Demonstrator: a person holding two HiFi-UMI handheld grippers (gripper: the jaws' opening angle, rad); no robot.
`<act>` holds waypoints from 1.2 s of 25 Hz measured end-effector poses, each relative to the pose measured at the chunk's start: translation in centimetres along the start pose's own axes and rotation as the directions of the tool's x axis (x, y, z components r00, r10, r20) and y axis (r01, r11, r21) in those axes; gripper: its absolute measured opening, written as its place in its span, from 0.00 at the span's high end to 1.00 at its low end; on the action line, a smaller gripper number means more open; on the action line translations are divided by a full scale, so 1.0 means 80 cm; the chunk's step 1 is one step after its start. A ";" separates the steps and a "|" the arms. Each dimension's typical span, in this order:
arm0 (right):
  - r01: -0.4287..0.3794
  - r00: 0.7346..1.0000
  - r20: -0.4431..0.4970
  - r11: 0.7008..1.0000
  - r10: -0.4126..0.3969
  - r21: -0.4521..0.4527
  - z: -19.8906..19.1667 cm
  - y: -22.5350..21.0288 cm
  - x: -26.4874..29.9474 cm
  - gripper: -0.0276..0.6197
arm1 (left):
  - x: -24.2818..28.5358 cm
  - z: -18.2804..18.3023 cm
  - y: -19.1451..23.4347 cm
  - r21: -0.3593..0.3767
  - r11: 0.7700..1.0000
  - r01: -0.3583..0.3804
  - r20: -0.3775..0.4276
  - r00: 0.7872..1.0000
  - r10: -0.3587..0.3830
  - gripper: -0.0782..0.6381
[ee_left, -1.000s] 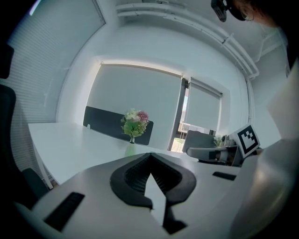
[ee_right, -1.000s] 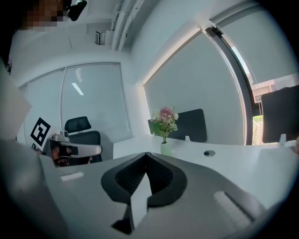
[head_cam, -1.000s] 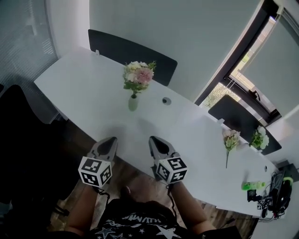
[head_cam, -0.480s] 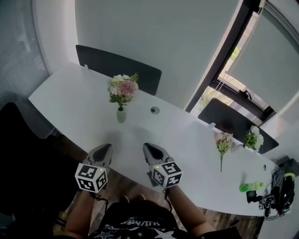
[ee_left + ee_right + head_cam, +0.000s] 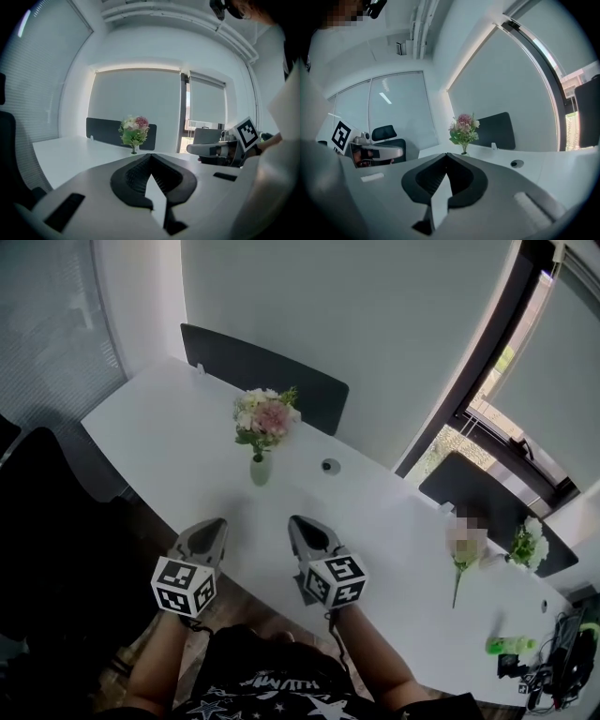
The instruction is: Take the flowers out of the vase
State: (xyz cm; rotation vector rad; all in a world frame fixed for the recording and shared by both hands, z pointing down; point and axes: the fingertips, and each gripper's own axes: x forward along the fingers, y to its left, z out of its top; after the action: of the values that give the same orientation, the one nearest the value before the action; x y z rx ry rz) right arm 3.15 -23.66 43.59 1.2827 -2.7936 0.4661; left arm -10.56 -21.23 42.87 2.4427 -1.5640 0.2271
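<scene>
A bunch of pink and white flowers (image 5: 266, 416) stands upright in a small pale vase (image 5: 260, 470) on the long white table (image 5: 159, 418). The same flowers (image 5: 134, 131) (image 5: 463, 129) rise ahead of the jaws in both gripper views. My left gripper (image 5: 212, 528) is shut and empty at the table's near edge, well short of the vase. To its right, about level with it, my right gripper (image 5: 302, 525) is shut too with nothing in it. In the left gripper view the right gripper (image 5: 192, 149) shows at the right.
A single cut flower (image 5: 463, 553) lies on the table at the right, with another bunch (image 5: 527, 544) beyond it. A round cable port (image 5: 330, 466) sits behind the vase. Dark chairs (image 5: 262, 371) stand along the far side. A green object (image 5: 509, 645) and cables lie at the far right.
Both grippers stay shut and have crept a little toward the table. The head view has swung, so the vase and table shift in the frame.
</scene>
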 end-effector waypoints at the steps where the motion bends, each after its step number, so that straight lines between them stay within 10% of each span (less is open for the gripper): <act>1: -0.002 1.000 -0.002 1.000 0.002 0.000 0.002 -0.002 0.003 0.95 | 0.004 0.003 0.002 0.010 1.000 -0.003 -0.003 1.000 0.003 0.88; 30: 0.122 0.992 -0.057 0.987 -0.117 0.109 -0.015 -0.063 0.191 0.91 | 0.180 -0.024 0.121 -0.010 0.961 0.276 -0.086 0.957 -0.276 0.88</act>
State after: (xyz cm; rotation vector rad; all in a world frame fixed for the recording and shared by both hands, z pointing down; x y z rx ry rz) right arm -3.30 -37.69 48.35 1.4291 -2.6647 0.6468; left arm -13.33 -37.11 49.43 2.5784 -1.1703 0.2790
